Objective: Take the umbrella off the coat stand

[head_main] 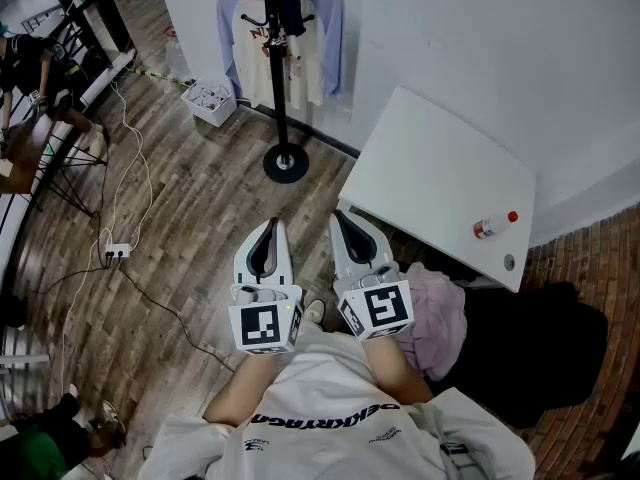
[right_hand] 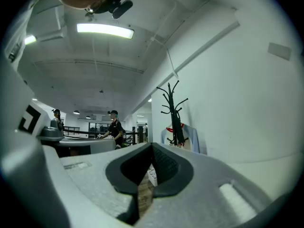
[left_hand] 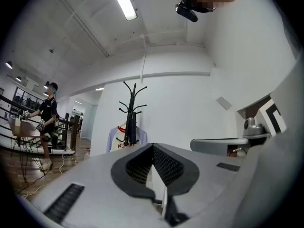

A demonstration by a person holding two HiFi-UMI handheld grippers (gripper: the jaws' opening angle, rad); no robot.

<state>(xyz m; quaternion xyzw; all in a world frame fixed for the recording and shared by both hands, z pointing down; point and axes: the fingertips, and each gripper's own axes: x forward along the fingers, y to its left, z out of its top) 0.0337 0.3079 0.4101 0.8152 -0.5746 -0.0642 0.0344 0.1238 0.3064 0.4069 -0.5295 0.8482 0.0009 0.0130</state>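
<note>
Umbrella [head_main: 284, 0], dark and folded, hangs high on the one black coat stand [head_main: 279, 98] by the wall, in front of a shirt [head_main: 312, 68] whose red print seems to begin "NU". One white crate [head_main: 210, 101] on the floor holds small items I cannot make out. One red-capped bottle [head_main: 494, 225] lies on the white desk [head_main: 430, 178]. The left tool [head_main: 268, 224] and right tool [head_main: 343, 216] are both closed and empty, well apart from the stand.

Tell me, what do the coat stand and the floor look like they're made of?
Coat stand: probably metal painted matte black, judging by its thin straight pole and flat round base. Floor: wood or wood-look laminate, showing brown-grey planks with grain; I can't tell which.
</note>
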